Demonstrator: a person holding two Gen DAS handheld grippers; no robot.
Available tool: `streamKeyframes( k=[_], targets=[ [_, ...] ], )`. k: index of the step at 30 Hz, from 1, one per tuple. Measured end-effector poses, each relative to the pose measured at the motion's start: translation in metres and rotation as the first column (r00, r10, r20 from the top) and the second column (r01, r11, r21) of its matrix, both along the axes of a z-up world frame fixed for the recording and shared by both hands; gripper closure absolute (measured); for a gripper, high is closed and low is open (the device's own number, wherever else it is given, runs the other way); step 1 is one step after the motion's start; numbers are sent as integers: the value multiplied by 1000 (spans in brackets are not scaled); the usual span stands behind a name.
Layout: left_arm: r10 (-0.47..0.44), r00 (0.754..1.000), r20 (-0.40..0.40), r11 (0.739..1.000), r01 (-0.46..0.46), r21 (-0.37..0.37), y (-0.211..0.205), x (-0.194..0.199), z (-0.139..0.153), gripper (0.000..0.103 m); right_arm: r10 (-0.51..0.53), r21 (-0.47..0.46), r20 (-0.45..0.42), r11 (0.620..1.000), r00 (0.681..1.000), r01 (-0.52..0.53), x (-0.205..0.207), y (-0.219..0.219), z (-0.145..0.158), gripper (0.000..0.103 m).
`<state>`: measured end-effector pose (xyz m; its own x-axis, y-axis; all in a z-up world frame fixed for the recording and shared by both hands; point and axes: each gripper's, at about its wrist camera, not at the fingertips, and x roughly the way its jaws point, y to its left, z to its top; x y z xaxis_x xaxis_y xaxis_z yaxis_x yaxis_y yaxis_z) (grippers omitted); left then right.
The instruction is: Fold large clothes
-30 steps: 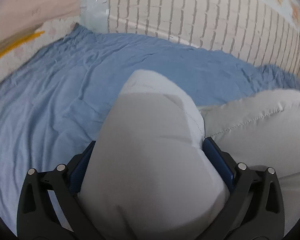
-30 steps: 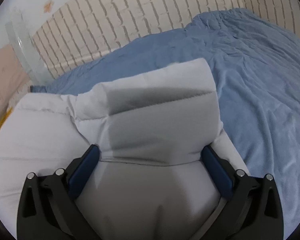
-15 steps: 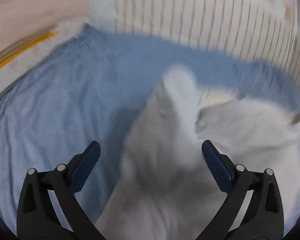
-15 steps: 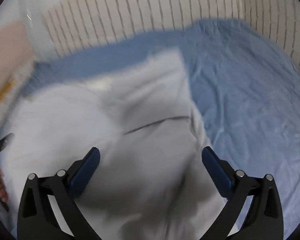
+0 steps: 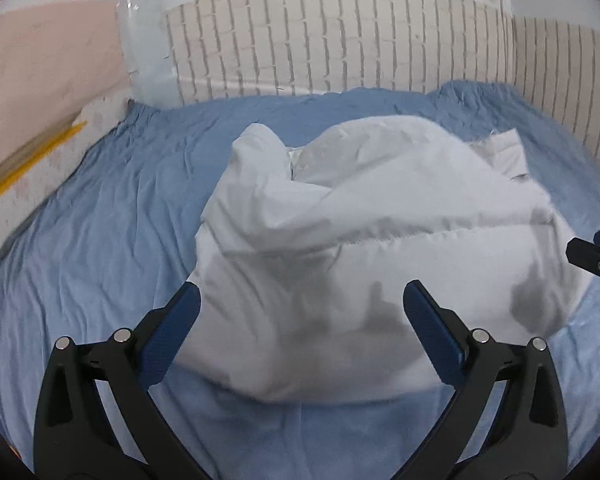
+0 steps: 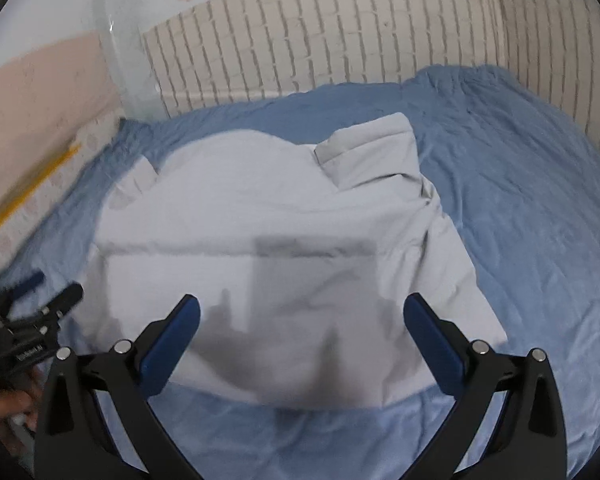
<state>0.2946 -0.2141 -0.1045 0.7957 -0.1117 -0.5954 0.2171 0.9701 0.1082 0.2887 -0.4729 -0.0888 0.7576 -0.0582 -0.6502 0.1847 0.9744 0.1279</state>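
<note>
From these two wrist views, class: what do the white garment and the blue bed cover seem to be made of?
White garment: looks like padded, quilted fabric with a smooth matte shell; stitched seam lines and puffy folds suggest filling, though the fibre is unclear.
Blue bed cover: soft woven or knitted cloth, matte, with fine wrinkles throughout.

Matt padded jacket [image 5: 364, 240], crinkled cotton sheet [image 5: 100, 248]
</note>
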Motion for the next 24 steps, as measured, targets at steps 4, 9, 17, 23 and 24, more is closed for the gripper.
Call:
streamKeyframes(
  k=[4,9,17,23,24],
  targets=[
    [23,1000,-6,1000,-23,21,-21,45,-13,3,-23,4,-4,1000,1000,23,42,-5,-11,2],
    [42,999,3,999,-42,-15,-55,142,-22,3,3,-55,-23,998,1000,-4,125,-12,-39,1],
    [124,977,173,987,-139,78,-94,211,-59,3,-5,-184,10,983,1000,7,204,-11,-61,1],
    [115,985,130,987,-128,97,-99,222,-65,3,-2,-177,-31,984,1000,-3,206,-12,-69,1],
    [104,989,108,989,-114,94,-97,223,-65,3,-2,-169,-40,986,999,-5,203,-12,-71,1]
  ],
)
